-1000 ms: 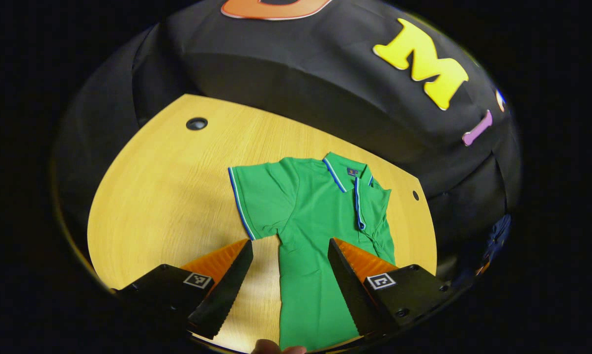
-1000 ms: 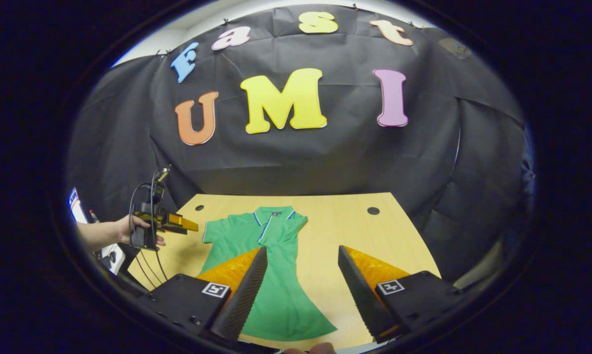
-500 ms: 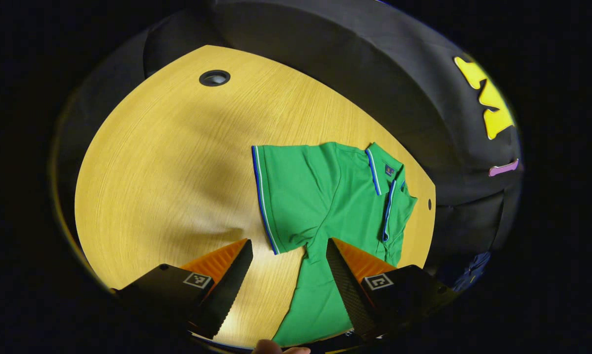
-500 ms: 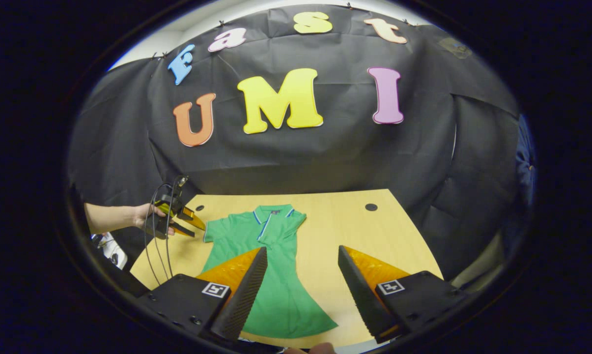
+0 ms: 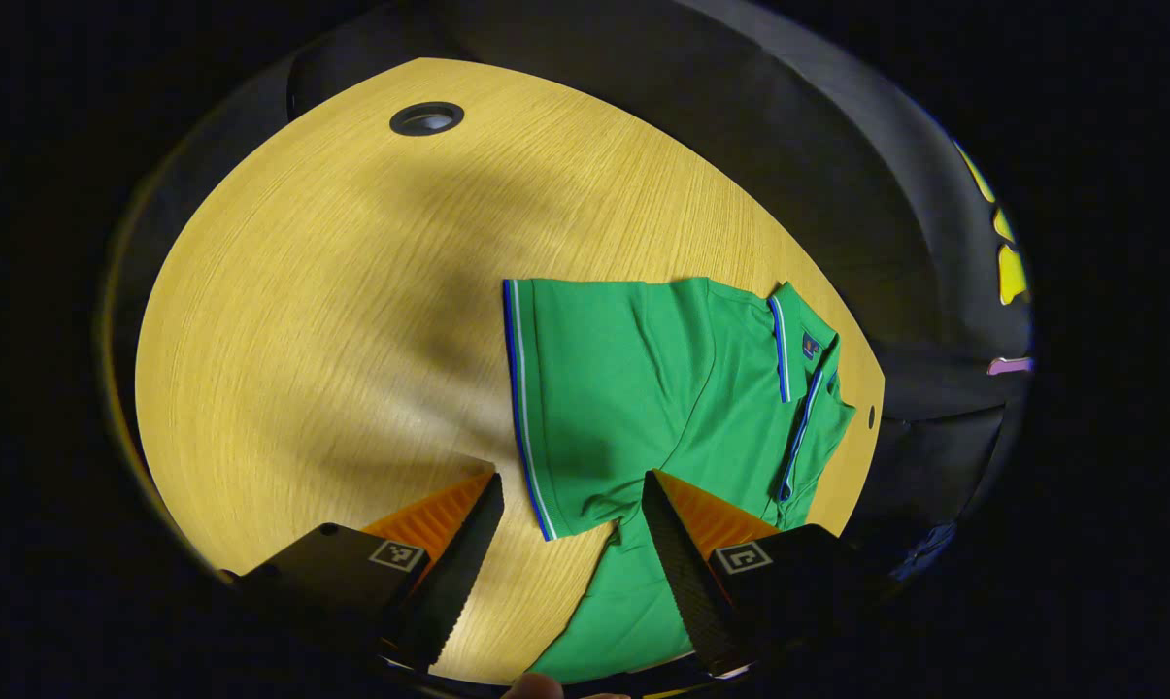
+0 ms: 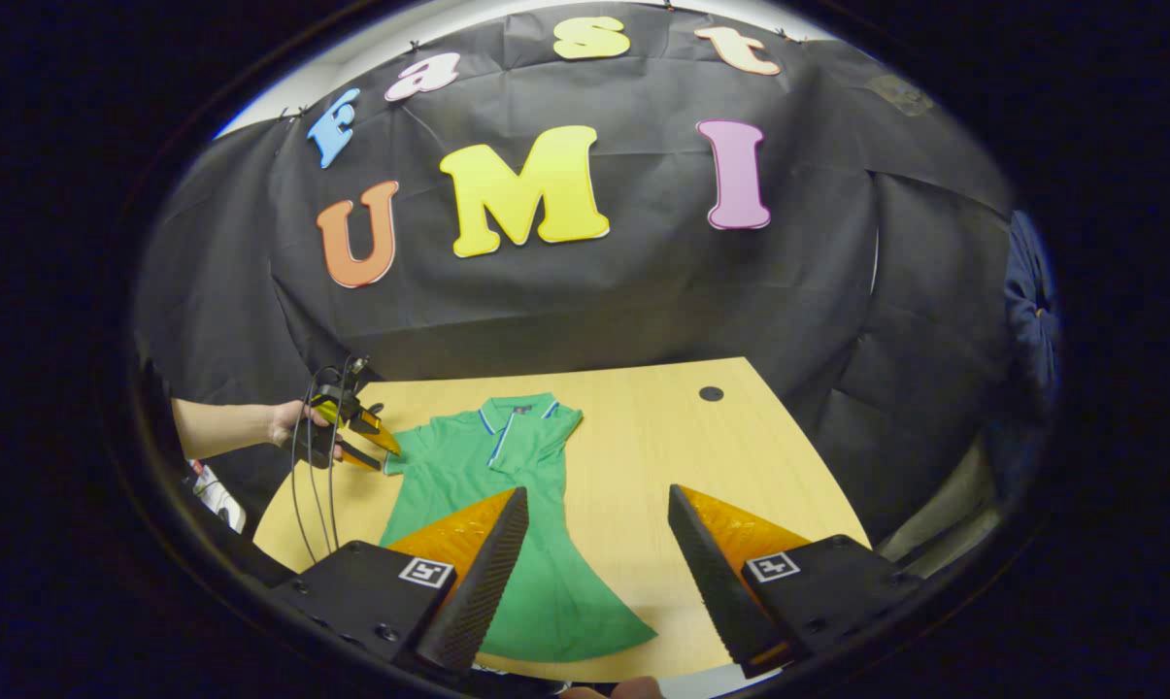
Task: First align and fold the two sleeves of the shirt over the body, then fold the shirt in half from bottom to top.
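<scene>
Close in, the left gripper (image 5: pixel 570 519) has its fingers (image 5: pixel 463 553) spread wide with nothing between them but air, hanging over the hem corner of the left sleeve (image 5: pixel 585 388). That sleeve's striped cuff edge runs from 12 o'clock down to 6 o'clock between the two fingers, its lower corner just above the gap. Whether either finger touches the cloth cannot be told. The shirt (image 5: pixel 701 408) spreads off toward 3 o'clock, with the collar (image 5: pixel 793 345) at the far end near the table (image 5: pixel 303 320) edge. A round hole (image 5: pixel 426 118) sits in the table at 11 o'clock.

In the right gripper view, the right gripper (image 6: pixel 599 549) also has its fingers (image 6: pixel 492 563) wide apart and empty, held above the near table (image 6: pixel 662 437) edge. The shirt (image 6: pixel 487 505) lies flat at about 11 o'clock from it, the collar (image 6: pixel 517 413) pointing to the far wall and the bottom hem flaring toward the camera. Its right sleeve looks folded in over the body, while the left one lies stretched out flat. At 9 o'clock a hand (image 6: pixel 293 422) holds the left gripper (image 6: pixel 376 449), its tips at the outer end of the left sleeve (image 6: pixel 405 447). Cables (image 6: pixel 303 495) hang from it down past the table edge. Another hole (image 6: pixel 711 393) marks the table at 1 o'clock.
</scene>
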A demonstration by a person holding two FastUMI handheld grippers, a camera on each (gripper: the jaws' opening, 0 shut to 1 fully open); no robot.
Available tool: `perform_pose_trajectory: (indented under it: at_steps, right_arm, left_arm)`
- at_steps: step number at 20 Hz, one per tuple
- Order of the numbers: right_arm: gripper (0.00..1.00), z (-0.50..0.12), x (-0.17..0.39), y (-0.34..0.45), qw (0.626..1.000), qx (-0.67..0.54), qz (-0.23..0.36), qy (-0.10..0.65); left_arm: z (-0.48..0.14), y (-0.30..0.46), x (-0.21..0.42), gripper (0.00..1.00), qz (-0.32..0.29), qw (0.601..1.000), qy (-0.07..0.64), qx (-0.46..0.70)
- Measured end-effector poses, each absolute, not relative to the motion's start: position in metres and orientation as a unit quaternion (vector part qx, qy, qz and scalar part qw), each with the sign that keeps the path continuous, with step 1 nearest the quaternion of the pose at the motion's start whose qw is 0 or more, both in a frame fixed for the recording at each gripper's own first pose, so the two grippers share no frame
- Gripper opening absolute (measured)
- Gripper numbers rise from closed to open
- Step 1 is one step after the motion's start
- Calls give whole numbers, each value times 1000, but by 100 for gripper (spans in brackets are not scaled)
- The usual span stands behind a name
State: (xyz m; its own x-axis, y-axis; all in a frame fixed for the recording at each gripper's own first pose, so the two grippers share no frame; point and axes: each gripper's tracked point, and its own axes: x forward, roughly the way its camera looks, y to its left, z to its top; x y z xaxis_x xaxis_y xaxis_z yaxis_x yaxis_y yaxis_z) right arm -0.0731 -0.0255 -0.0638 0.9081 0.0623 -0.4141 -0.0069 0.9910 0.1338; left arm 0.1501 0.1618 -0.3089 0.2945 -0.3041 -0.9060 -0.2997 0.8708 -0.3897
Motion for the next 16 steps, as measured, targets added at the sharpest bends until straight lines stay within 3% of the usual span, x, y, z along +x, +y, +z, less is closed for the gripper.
perform_pose_trajectory:
  at_steps: [1,2,3,4,5,7,8,9,10,12,15,16]
  right_arm:
    - [82,-63,-74,-27,974,67,16,215]
    - [82,-65,-74,-30,974,68,15,217]
    - [93,-65,-75,-32,974,69,13,217]
    - [93,-65,-75,-34,974,70,10,217]
    - [82,-64,-75,-37,974,72,8,216]
    - [82,-66,-77,-42,973,76,3,218]
    - [93,-68,-82,-44,973,77,-2,218]
    - [93,-70,-84,-46,972,80,-5,220]
    - [93,-73,-84,-48,972,83,-8,221]
    - [93,-76,-84,-52,971,85,-12,222]
    - [93,-80,-85,-55,970,88,-13,228]
    - [82,-81,-84,-55,970,88,-13,228]
  left_arm:
    - [-310,160,151,100,1,761,596,-255]
    - [-315,157,152,93,5,759,599,-256]
    - [-318,156,151,86,12,756,602,-258]
    - [-316,154,155,92,12,758,598,-261]
    - [-317,155,155,78,14,759,597,-259]
    - [-320,158,157,73,24,761,597,-253]
    - [-323,159,156,64,34,761,599,-248]
    - [-326,160,159,56,42,762,598,-246]
    - [-326,163,158,39,53,762,597,-246]
    - [-326,160,158,18,52,762,595,-252]
    - [-321,151,156,8,44,755,593,-275]
    - [-317,150,157,4,38,760,586,-278]
